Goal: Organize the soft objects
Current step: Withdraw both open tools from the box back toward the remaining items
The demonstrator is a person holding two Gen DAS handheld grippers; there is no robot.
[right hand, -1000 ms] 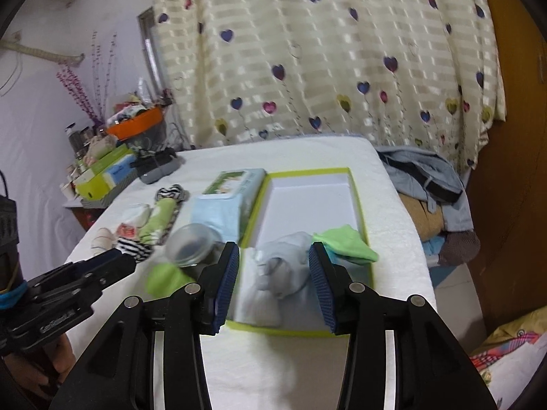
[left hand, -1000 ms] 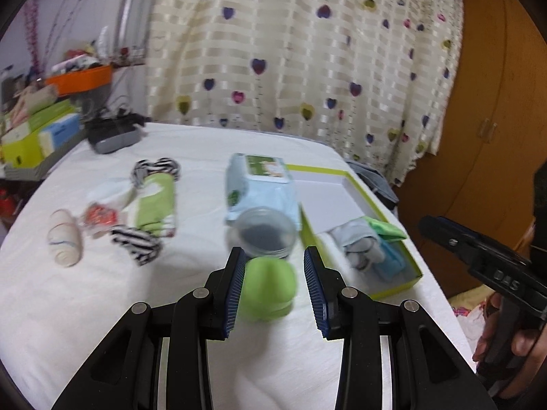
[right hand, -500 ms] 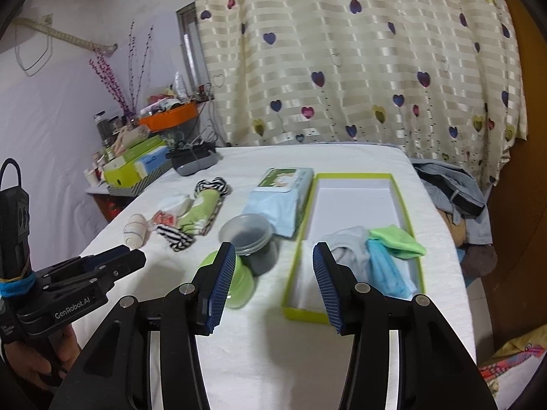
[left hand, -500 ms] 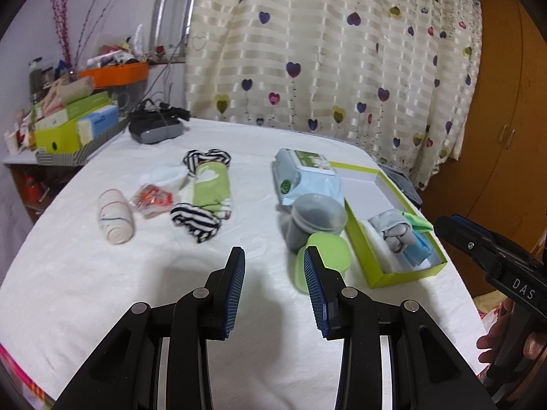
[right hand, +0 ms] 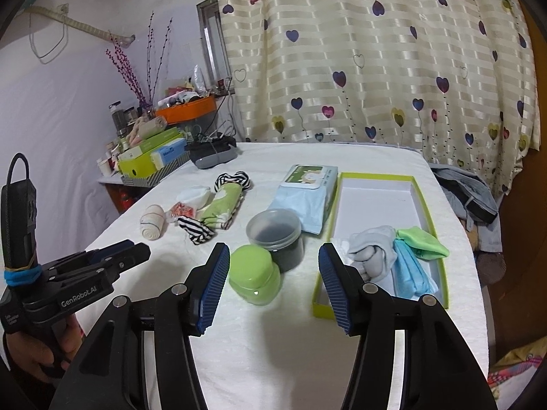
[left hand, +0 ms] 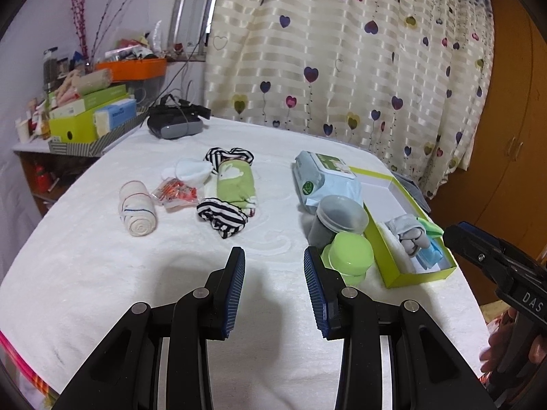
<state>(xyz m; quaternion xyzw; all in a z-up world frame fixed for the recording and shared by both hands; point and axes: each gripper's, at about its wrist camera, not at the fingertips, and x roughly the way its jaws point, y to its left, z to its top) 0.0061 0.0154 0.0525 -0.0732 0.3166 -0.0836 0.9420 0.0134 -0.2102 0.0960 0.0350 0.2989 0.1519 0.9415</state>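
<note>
A green-rimmed box (right hand: 422, 201) holds a grey sock bundle (right hand: 371, 251), a blue cloth (right hand: 410, 268) and a green cloth (right hand: 424, 239); it also shows in the left wrist view (left hand: 393, 275). On the white table lie a green rolled cloth (left hand: 236, 184), striped socks (left hand: 222, 217), a bandage roll (left hand: 136, 208), a red-patterned packet (left hand: 176, 193) and a white sock (left hand: 189, 171). My left gripper (left hand: 274, 285) is open and empty above the table front. My right gripper (right hand: 271, 290) is open and empty, behind a green jar (right hand: 254, 275).
A dark jar with a clear lid (right hand: 277, 239) and a wipes pack (right hand: 304, 191) stand beside the box. A black headset (left hand: 174, 123) lies at the back. Cluttered boxes (left hand: 89, 112) sit on a shelf at the left. A curtain (left hand: 342, 51) hangs behind.
Both grippers have pulled back and up from the table. The left gripper has left the green jar, which now stands by the dark jar. The right gripper has moved away from the box.
</note>
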